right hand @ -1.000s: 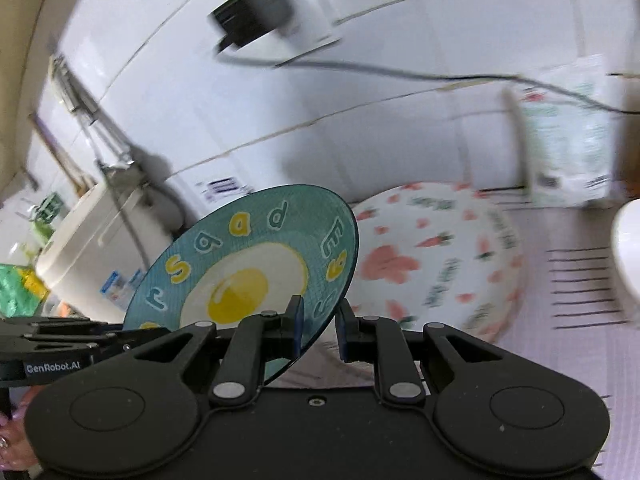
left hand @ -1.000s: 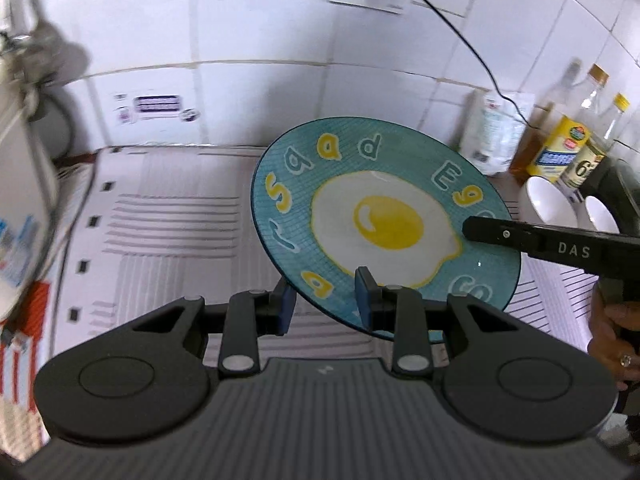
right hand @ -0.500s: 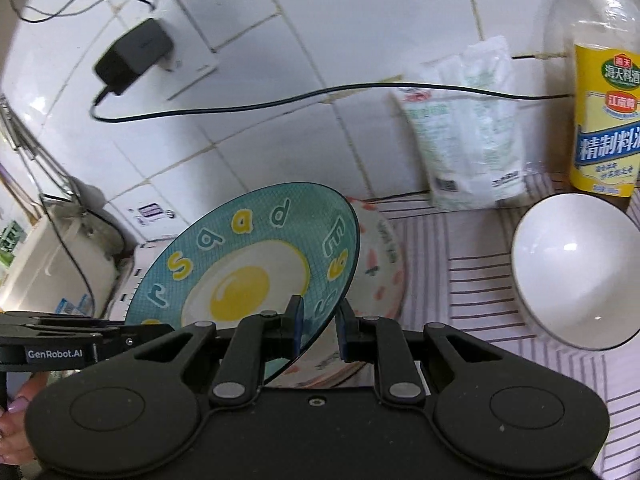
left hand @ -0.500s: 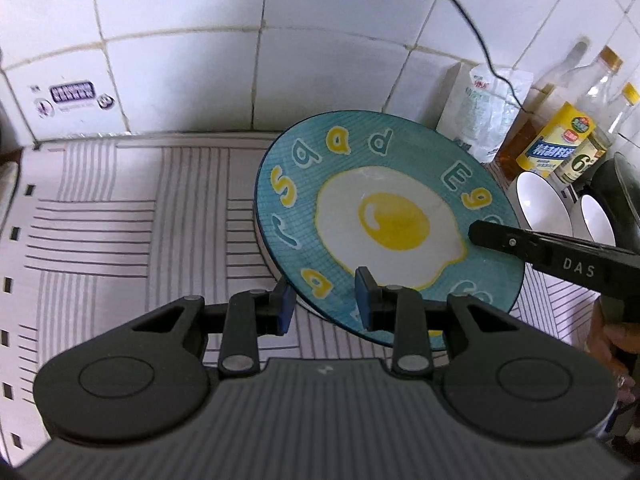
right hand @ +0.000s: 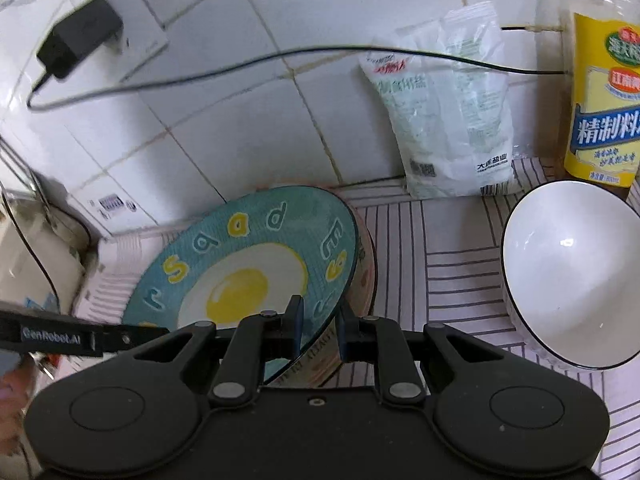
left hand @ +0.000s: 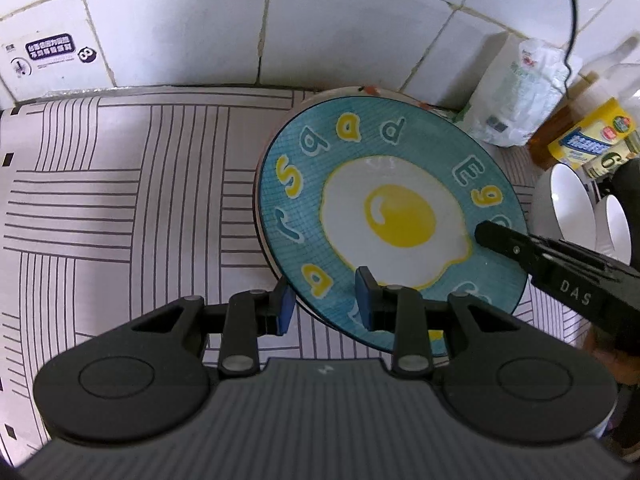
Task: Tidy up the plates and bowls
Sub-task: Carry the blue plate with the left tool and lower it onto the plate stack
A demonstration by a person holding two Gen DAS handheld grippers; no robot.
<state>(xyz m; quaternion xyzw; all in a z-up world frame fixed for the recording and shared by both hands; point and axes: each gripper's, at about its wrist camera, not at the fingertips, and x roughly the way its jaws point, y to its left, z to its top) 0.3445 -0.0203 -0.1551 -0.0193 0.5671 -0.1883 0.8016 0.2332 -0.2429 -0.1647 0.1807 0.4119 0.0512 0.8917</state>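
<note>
The desk (left hand: 120, 200), covered in a striped cloth, runs up to a white tiled wall (left hand: 200, 20). Above it, tilted, hangs the blue plate (left hand: 400, 216) with a fried egg painted in its middle. It is held from two sides, directly over a second plate (right hand: 362, 276) with a pink pattern that lies on the desk near the wall. Whether the two plates touch cannot be told.

The left tongs (left hand: 325, 304) are clamped on the blue plate's near rim, one pad above and one below. The right tongs (right hand: 319, 326) are closed on the rim at the opposite side.

To the right of the plates stand two white bowls (left hand: 568, 204) side by side, the nearer one (right hand: 572, 276) empty. Behind them a white plastic bag (right hand: 444, 120) leans on the wall, beside a yellow-labelled bottle (right hand: 604, 108). A black cable (right hand: 240, 66) runs across the tiles from a plugged-in charger (right hand: 78, 42).
</note>
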